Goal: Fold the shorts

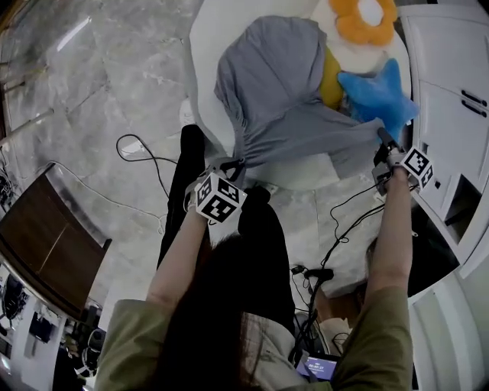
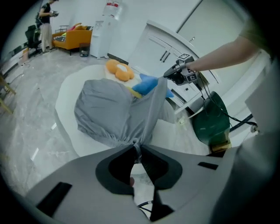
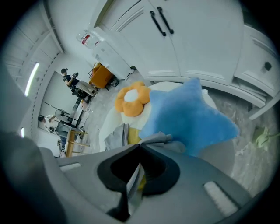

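Note:
Grey shorts (image 1: 283, 92) lie spread over a white round table (image 1: 210, 34), and their near edge is stretched taut between my two grippers. My left gripper (image 1: 233, 163) is shut on the left corner of the shorts (image 2: 118, 113), the cloth bunched at the jaw tips of the left gripper (image 2: 137, 146). At the table's right edge my right gripper (image 1: 382, 141) is shut on the other corner, and a strip of grey cloth (image 3: 133, 179) runs between the jaws of the right gripper (image 3: 141, 148). The shorts partly cover a blue star cushion (image 1: 378, 95).
An orange flower cushion (image 1: 365, 19) and a yellow cushion (image 1: 330, 80) lie on the table's far side. White cabinets (image 1: 451, 99) stand at the right. Cables (image 1: 145, 160) trail over the marble floor. A green bin (image 2: 212, 120) stands beside the table.

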A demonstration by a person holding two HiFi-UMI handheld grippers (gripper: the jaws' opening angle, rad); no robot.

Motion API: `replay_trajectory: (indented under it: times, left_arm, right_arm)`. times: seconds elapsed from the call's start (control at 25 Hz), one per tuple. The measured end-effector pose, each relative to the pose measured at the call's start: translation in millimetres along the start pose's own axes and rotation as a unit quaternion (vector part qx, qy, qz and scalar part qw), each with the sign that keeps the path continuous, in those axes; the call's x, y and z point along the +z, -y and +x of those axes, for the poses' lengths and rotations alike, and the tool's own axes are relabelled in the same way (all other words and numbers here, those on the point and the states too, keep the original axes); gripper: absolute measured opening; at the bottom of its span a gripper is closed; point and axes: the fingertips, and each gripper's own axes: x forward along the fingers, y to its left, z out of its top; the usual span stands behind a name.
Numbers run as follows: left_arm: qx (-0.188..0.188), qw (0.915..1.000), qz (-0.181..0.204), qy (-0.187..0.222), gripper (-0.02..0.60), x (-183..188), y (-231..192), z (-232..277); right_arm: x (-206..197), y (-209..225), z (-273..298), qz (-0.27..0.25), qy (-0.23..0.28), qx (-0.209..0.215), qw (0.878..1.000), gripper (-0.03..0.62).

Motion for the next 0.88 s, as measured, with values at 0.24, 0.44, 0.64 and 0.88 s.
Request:
replay_trajectory:
  times: [0.24, 0.44, 0.64, 0.88]
  left_arm:
    - [0.055, 0.9975, -0.038, 0.022, 0.055, 36, -97, 2]
    - [0.097, 0.9906, -0.094, 0.019, 0.057, 38, -183, 13]
    - [0.085, 0.9883, -0.126, -0.015, 0.063, 15, -226, 49]
    - [0.078, 0.9902, -0.106, -0.047, 0.116, 6, -247, 71]
  right_arm:
    - [55, -108, 100, -0.079, -0.007, 0.034, 0.996, 0.014]
    - [67, -216, 207, -0.147, -0.025, 0.077, 0.986, 0.014]
    - [41, -255, 300, -0.186, -0.059, 0.054, 0.979, 0.014]
    - [18, -249, 344, -0.214, -0.068, 0.011, 0.974, 0.098]
